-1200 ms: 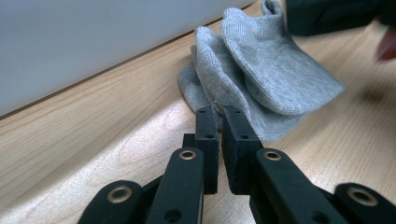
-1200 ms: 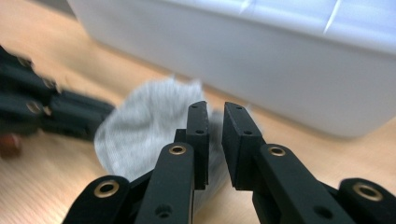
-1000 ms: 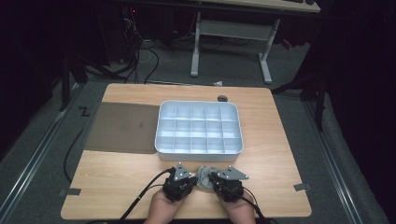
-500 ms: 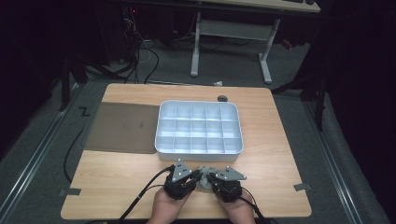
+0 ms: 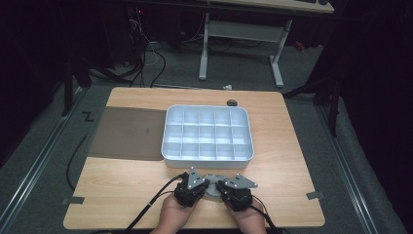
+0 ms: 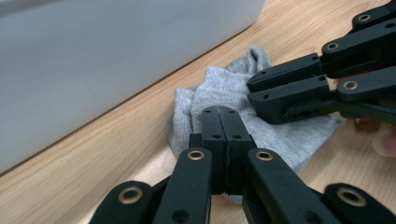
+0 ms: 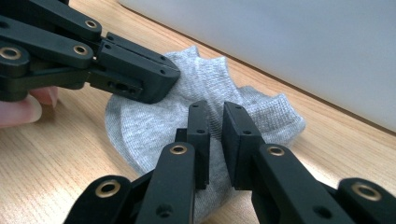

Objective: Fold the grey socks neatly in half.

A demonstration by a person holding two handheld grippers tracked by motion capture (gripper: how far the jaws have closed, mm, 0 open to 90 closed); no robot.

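grey sock (image 5: 213, 178) lies bunched on the counter (image 5: 122, 190) just in front of the white tray (image 5: 170, 131), between both claws. left claw (image 6: 227, 116) has just been closing, jaws now pressed together over the sock's near edge; cannot tell if fabric is caught between them. right claw (image 7: 215, 122) narrow, a slim gap left, sock fabric pinched between its jaws. both claws meet over the sock, tips near each other. dark mat (image 5: 127, 132) left of tray
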